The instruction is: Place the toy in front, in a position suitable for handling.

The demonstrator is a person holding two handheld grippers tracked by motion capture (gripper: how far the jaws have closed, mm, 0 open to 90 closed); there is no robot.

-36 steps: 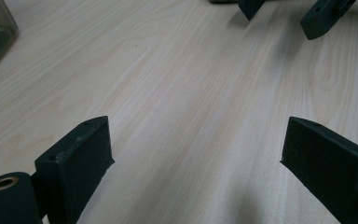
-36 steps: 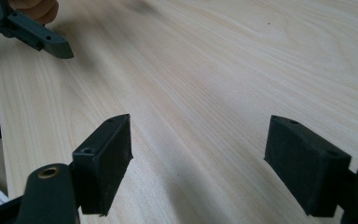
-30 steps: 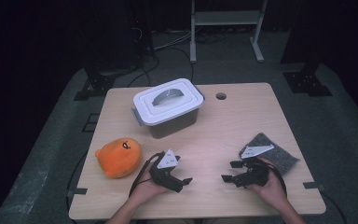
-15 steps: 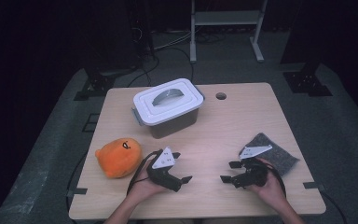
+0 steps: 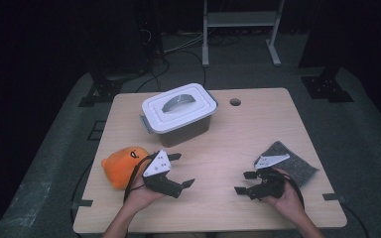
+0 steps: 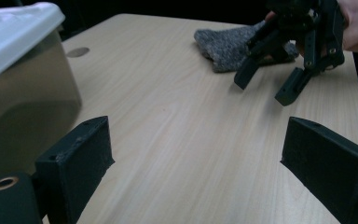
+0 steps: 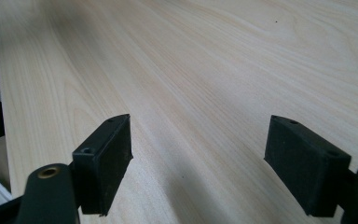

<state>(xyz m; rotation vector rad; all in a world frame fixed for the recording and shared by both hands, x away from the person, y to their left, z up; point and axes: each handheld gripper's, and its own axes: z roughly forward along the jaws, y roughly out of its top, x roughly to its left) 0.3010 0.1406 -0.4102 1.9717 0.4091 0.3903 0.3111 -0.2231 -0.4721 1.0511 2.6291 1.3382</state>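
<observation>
High view: wooden table (image 5: 258,134) carrying a lidded plastic box (image 5: 178,114), contents hidden; orange plush toy (image 5: 121,166) just beside the left gripper (image 5: 183,171); grey cloth (image 5: 290,161) near the right gripper (image 5: 243,182). Both grippers' jaws are spread, empty. Left gripper view alone shows the box's translucent wall.

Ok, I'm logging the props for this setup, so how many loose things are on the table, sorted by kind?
Lidded plastic storage box: 1
Orange plush toy: 1
Grey felt cloth: 1
Total: 3, all resting on the wooden table; neither open tool holds any.
</observation>
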